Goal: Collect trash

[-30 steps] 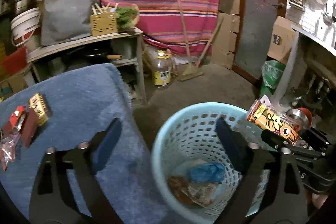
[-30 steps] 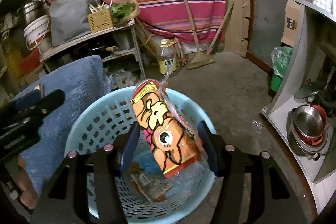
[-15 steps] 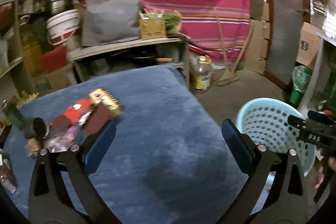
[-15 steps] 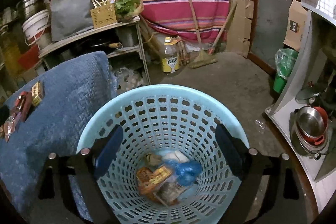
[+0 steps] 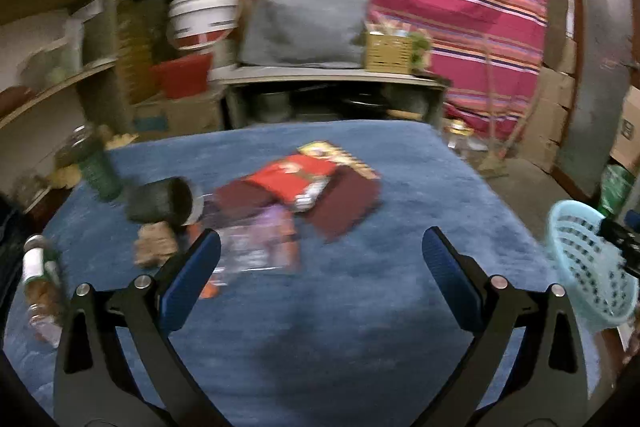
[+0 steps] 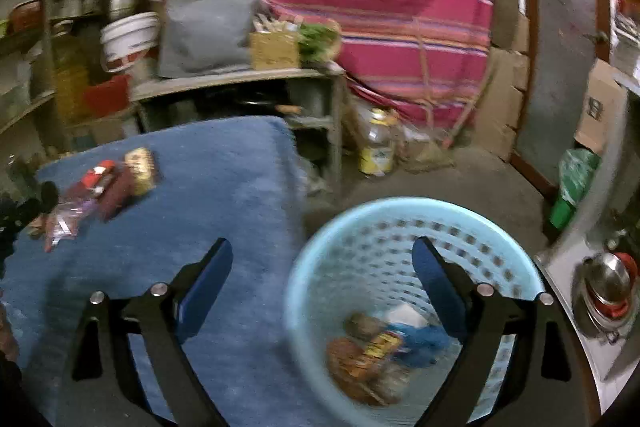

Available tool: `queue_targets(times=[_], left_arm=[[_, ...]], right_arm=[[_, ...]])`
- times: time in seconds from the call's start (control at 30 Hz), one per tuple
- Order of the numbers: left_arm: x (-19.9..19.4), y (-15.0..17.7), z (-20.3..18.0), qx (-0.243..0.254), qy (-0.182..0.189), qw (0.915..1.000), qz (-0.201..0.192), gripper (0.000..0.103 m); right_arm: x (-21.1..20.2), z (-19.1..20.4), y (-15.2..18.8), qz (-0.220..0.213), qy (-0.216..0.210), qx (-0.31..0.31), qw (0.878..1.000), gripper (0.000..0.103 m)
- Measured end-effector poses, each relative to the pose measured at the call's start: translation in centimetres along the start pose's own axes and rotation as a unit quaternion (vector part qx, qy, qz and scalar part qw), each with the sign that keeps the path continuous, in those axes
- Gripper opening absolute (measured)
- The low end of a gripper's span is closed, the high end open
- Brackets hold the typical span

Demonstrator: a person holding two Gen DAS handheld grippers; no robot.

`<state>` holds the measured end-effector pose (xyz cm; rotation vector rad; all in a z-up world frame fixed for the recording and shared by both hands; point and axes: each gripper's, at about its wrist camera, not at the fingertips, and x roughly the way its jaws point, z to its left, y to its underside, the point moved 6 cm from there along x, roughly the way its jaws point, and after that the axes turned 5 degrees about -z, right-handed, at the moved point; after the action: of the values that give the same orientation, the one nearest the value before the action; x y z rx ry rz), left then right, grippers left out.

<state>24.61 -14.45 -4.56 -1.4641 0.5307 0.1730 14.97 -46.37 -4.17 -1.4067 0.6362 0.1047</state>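
Observation:
A heap of snack wrappers (image 5: 304, 187) lies on the blue-covered table (image 5: 360, 327): a red packet, a maroon one, a yellow one and a clear purple one. My left gripper (image 5: 320, 275) is open and empty, just short of the heap. A dark cup (image 5: 164, 201) lies on its side left of the heap. My right gripper (image 6: 322, 285) is open and empty above the edge between the table (image 6: 208, 187) and the light blue basket (image 6: 320, 255). The basket holds an orange snack bag (image 6: 360, 355) and blue trash. The wrappers show in the right wrist view (image 6: 104, 187) too.
A clear bottle (image 5: 38, 287) lies at the table's left edge, a green bottle (image 5: 94, 167) stands further back. Shelves with a white bucket (image 5: 202, 17) stand behind. An oil bottle (image 6: 376, 147) and green bag (image 6: 572, 183) are on the floor. The basket also shows at right (image 5: 584, 267).
My left gripper swung left from over the basket to the table and closed in on the wrappers. My right gripper opened, the orange snack bag fell into the basket, and it shifted left.

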Motion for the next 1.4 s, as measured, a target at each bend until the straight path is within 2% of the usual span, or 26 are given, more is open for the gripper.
queue_targets(times=[0.27,0.53,0.7,0.9,1.03,1.17,1.27,1.33,1.4], left_arm=[[1.2,1.5,7.8,-0.029,-0.058,0.9978,0.013,0.097],[2.7,2.5,12.9,-0.033,-0.096,0.9944,0.028,0.097],[4.0,2.7,14.9,-0.039,-0.098,0.9939,0.032,0.097],[7.2,2.8,16.3,-0.069,-0.082,0.9922,0.063,0.095],[8.9,2.7,16.2,-0.056,-0.083,0.9916,0.082,0.085],[10.3,3.6,16.1,-0.052,-0.071,0.9891,0.118,0.059],[10.0,3.5,16.1,-0.056,-0.068,0.9896,0.114,0.054],[9.6,3.5,16.1,-0.058,-0.058,0.9904,0.111,0.040],[9.0,3.5,16.3,-0.062,-0.060,0.9905,0.107,0.039]], right_arm=[[0.1,8.6,-0.9,-0.031,-0.058,-0.025,0.997,0.092],[2.6,15.8,-0.6,-0.017,-0.100,-0.023,0.995,0.092],[4.2,18.9,0.1,-0.008,-0.104,-0.046,0.993,0.092],[5.7,20.0,0.2,0.010,-0.108,-0.046,0.993,0.092],[6.8,20.3,0.0,0.019,-0.108,-0.037,0.993,0.092],[7.4,20.7,0.1,0.023,-0.105,-0.044,0.993,0.092],[7.5,21.0,0.2,0.025,-0.103,-0.046,0.993,0.092],[7.6,21.1,0.2,0.027,-0.106,-0.042,0.993,0.092],[7.7,21.8,0.4,0.031,-0.112,-0.043,0.992,0.092]])
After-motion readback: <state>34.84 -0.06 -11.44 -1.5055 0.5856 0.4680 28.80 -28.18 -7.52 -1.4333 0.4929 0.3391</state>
